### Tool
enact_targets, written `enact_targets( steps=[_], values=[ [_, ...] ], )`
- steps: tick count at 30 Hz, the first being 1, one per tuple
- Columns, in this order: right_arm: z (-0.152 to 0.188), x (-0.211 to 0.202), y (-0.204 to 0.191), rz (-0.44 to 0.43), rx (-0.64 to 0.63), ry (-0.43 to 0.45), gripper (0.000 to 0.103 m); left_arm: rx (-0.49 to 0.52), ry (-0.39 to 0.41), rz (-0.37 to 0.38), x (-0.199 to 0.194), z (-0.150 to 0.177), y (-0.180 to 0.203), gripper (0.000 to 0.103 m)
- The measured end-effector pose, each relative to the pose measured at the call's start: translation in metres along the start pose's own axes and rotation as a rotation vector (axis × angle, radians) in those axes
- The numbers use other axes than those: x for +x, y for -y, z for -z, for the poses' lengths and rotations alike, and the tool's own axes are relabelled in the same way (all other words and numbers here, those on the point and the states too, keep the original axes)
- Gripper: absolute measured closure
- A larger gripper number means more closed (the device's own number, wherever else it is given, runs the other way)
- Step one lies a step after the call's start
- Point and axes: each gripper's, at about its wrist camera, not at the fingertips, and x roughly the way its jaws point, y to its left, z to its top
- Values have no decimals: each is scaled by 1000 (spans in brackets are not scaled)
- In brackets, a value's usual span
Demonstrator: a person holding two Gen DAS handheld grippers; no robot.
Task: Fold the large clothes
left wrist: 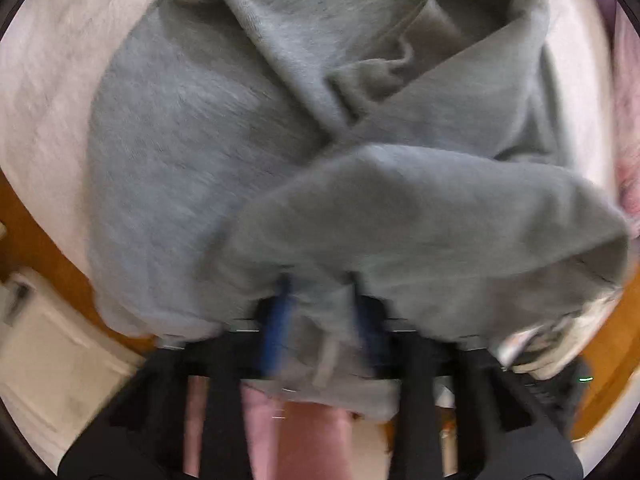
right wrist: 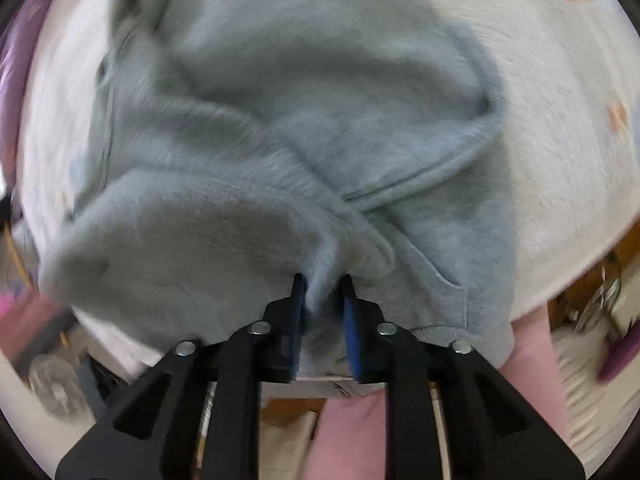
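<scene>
Grey sweatshirt in a heap on the white cover

The grey fleece sweatshirt (left wrist: pixel 208 152) lies bunched in thick folds on the white cover (left wrist: pixel 52 92), with a ribbed hem and a stitched pocket at the cover's near edge. Its nearest fold hangs over that edge, lifted off the cover, and the cloth looks soft and blurred

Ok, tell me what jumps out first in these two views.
A big grey sweatshirt fills both views, heaped on a white fleecy cover. Each hand-held gripper pinches its near edge: the left hand-held gripper and the right hand-held gripper, blue pads squeezing bunched fabric.
</scene>
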Motion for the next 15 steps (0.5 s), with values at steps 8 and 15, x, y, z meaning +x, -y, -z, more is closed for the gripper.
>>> enact_targets(
  steps=[8,15],
  values=[
    [34,8,20,187,-143,-74,74,262,-59,-295,9,36,-15,103],
    [19,-39,30,200,-86,12,32,316,6,-260,-37,22,-20,34]
  ],
)
